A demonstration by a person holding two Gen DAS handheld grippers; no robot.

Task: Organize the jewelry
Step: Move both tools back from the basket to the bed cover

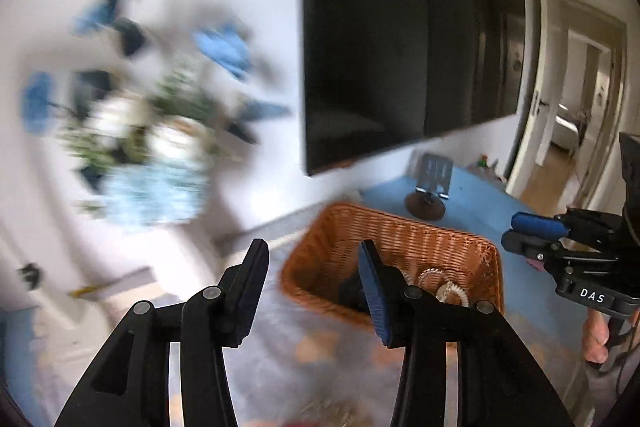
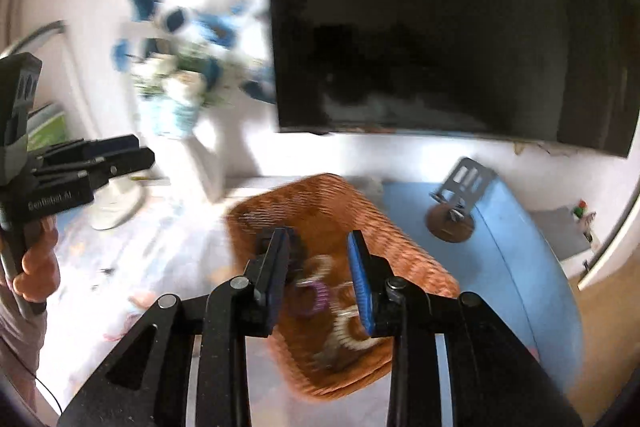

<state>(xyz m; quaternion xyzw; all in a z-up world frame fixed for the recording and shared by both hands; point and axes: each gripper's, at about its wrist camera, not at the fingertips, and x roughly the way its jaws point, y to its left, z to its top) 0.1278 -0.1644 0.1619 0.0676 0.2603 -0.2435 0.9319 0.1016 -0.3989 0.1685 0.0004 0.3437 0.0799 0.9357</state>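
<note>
Wicker basket point(image 2: 404, 239), orange-brown, on pale patterned table cover point(image 2: 132, 267), beside blue mat point(image 2: 516, 267); placed as catch-all for the jewelry. Inside: purple ring-shaped piece point(image 2: 316, 297), pale beaded bracelet point(image 2: 352, 337), clear coiled band point(image 1: 452, 293), dark item point(image 1: 350, 293) against near wall; finer detail lost to blur.

Right gripper point(image 2: 320, 277): poised over basket mouth, jaws parted, nothing between pads; purple piece directly beneath, probably the drop or pick point. Left gripper point(image 1: 314, 287): jaws wide apart, empty, held off basket's left rim, likely kept clear of the working side.

Metal stand on round wooden base point(image 2: 454, 215), on blue mat behind basket, possibly a display holder. Dark wall screen point(image 2: 440, 27) above. Blurred vase of white flowers point(image 2: 172, 99) at left.

More pieces, too blurred to name, at bottom edge of left view; sorting judged unfinished.
</note>
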